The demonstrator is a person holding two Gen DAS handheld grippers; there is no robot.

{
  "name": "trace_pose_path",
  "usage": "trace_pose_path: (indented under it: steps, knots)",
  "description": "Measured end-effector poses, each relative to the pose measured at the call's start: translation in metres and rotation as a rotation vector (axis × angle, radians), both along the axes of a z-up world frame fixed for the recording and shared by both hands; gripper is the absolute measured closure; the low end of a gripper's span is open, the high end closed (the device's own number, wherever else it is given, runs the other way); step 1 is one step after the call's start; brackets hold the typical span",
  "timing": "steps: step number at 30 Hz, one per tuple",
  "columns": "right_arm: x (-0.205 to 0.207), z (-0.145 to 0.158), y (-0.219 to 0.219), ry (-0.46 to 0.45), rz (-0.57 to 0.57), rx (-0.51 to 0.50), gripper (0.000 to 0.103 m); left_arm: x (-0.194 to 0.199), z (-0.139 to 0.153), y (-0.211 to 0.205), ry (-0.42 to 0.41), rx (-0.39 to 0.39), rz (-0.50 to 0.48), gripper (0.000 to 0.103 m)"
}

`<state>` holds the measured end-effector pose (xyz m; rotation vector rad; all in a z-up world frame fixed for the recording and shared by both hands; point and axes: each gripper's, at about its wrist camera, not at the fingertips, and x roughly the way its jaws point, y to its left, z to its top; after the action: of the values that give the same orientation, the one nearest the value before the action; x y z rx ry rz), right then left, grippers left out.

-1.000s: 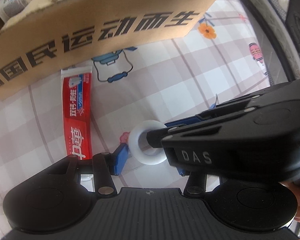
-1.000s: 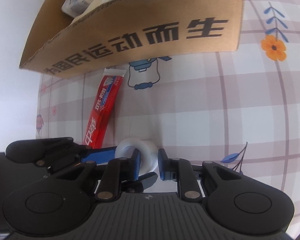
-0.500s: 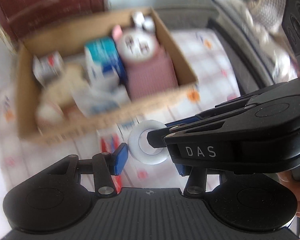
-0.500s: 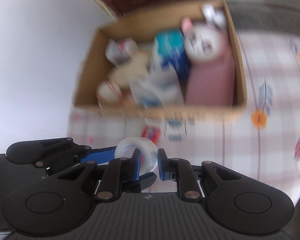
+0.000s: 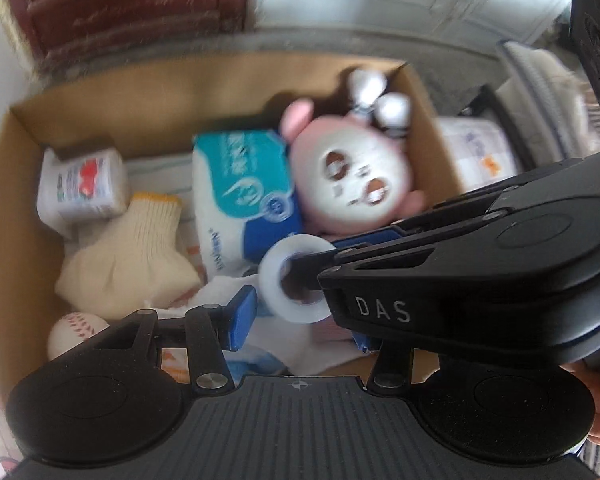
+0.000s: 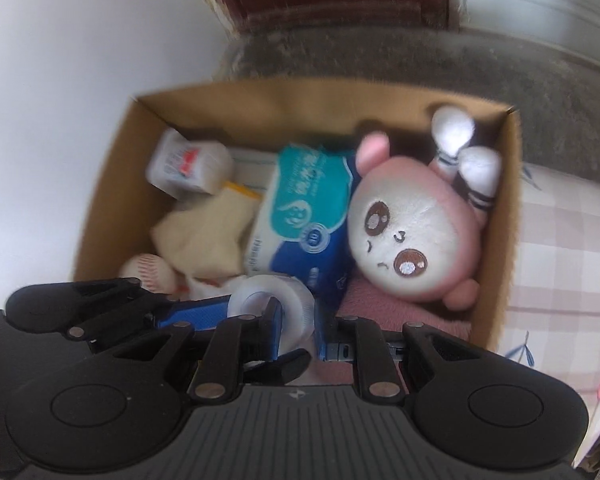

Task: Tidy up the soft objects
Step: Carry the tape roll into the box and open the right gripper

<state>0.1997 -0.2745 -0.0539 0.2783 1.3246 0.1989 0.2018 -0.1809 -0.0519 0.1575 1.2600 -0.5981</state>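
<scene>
Holding: right gripper fingers pinch the wall of a white translucent tape roll, one finger through its hole.
Left gripper: fingers spread, clasping nothing; the roll hangs between them.
Place: roll above the near edge of the brown cardboard box, over a blue-and-white tissue pack and pink plush toy.
Handling: probably light, stiff-ringed, smooth; the wall pinch suits it, though it could swivel.

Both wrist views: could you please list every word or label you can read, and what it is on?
"DAS": on the right claw's black body, in the left wrist view.
"10": in a round badge on the tissue pack.
Tissue pack's other print: blurred.
White packet with red mark: blurred.
</scene>
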Motion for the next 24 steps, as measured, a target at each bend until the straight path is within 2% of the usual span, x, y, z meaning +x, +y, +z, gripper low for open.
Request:
trace_pose_path:
  steps: [4, 9, 12, 17, 24]
  knots:
    - [0.005, -0.033, 0.006, 0.082, 0.02, -0.013, 0.084, 0.005, -0.022, 0.003, 0.055, 0.036, 0.022, 0.055]
    - [0.0, -0.042, 0.011, 0.101, 0.031, -0.01, 0.084, -0.002, -0.029, 0.011, 0.076, 0.059, 0.029, 0.054]
    - [0.0, -0.038, 0.008, 0.102, 0.013, -0.005, 0.082, -0.006, -0.026, 0.015, 0.074, 0.06, 0.043, 0.053]
    - [-0.006, -0.025, 0.001, 0.074, -0.021, -0.009, 0.078, -0.013, -0.006, 0.033, 0.052, 0.025, 0.075, 0.053]
    - [-0.031, 0.01, -0.018, -0.004, -0.126, 0.043, 0.078, -0.022, 0.019, 0.059, 0.031, -0.004, 0.104, 0.053]
